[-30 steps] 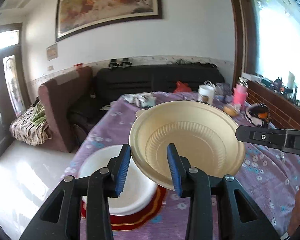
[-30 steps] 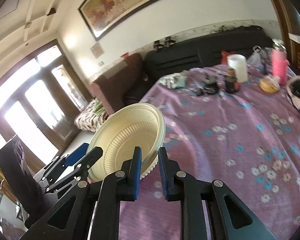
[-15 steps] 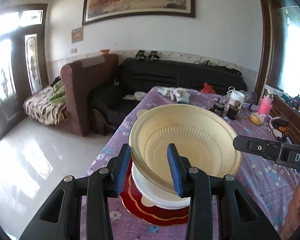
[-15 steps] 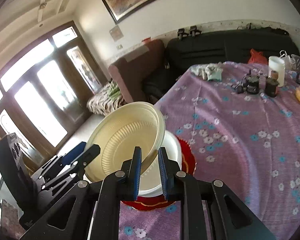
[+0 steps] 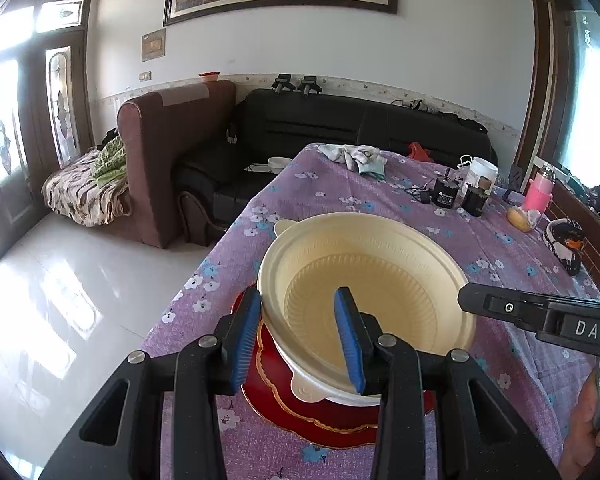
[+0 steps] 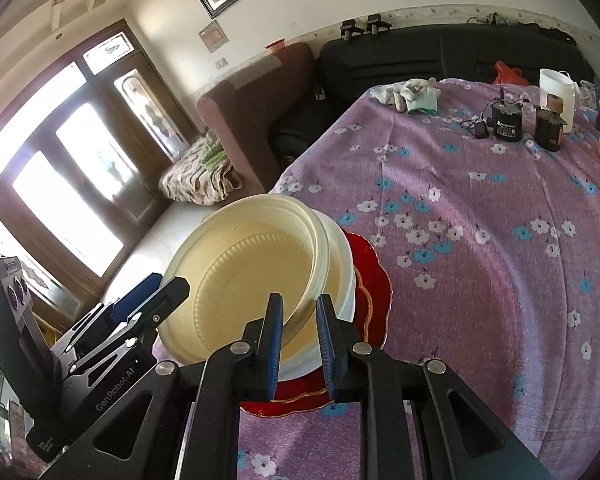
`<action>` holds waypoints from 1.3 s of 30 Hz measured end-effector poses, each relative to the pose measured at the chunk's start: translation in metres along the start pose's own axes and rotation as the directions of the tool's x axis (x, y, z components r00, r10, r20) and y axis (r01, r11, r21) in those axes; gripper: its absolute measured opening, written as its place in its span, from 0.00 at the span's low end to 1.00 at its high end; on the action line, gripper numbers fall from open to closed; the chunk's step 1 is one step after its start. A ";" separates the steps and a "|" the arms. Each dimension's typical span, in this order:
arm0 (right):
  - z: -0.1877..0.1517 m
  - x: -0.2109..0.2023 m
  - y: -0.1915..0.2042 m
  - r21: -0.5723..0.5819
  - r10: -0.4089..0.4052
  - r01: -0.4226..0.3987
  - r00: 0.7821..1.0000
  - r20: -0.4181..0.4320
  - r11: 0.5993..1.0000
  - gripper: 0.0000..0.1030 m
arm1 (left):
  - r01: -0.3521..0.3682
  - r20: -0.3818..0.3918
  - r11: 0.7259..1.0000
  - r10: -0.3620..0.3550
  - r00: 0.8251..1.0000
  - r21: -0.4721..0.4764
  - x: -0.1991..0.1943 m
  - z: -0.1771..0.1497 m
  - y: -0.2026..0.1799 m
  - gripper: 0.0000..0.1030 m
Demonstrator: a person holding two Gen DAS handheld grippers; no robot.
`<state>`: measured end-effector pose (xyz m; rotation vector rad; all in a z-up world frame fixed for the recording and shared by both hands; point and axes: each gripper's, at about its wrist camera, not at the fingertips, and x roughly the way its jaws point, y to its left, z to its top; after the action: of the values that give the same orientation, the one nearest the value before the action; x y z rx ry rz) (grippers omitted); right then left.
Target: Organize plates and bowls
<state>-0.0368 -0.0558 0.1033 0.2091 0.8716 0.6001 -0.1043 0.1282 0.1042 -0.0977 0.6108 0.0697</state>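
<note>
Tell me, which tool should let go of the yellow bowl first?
Probably left. The left tool straddles the yellow bowl rim loosely, while the right tool pinches it tight over the white bowl.

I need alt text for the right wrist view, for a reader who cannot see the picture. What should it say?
The right gripper grips the near rim of a cream bowl, tilted over a white bowl on a red plate. The left gripper holds the bowl's opposite rim. Behind lies a purple flowered tablecloth with small items at its far end.
</note>
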 end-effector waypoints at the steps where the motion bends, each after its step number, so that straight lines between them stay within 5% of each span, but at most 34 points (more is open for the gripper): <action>1: 0.000 0.001 0.000 0.002 0.000 0.000 1.000 -0.002 1.000 0.19 | 0.000 -0.003 1.000 0.000 1.000 0.002 0.000 -0.001 0.000 0.35; 18: -0.005 0.000 -0.001 0.002 0.009 -0.009 1.000 -0.012 1.000 0.20 | -0.006 -0.005 1.000 0.006 1.000 0.010 0.002 -0.006 -0.005 0.37; 27: -0.008 -0.015 -0.006 0.015 0.036 -0.036 0.999 0.012 0.999 0.21 | -0.010 0.016 1.000 0.010 1.000 0.007 -0.008 -0.003 -0.007 0.48; 33: -0.011 -0.026 -0.024 0.055 0.031 -0.033 0.999 0.031 0.998 0.21 | 0.056 0.004 0.996 -0.056 0.998 -0.072 -0.020 0.003 0.018 0.53; 39: -0.018 -0.026 -0.048 0.110 0.022 -0.024 1.000 0.022 0.994 0.21 | -0.001 -0.021 0.994 -0.001 1.000 -0.109 -0.021 -0.002 0.047 0.54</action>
<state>-0.0443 -0.1115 0.0893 0.3252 0.8842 0.5711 -0.1276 0.1734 0.1113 -0.2040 0.6279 0.1023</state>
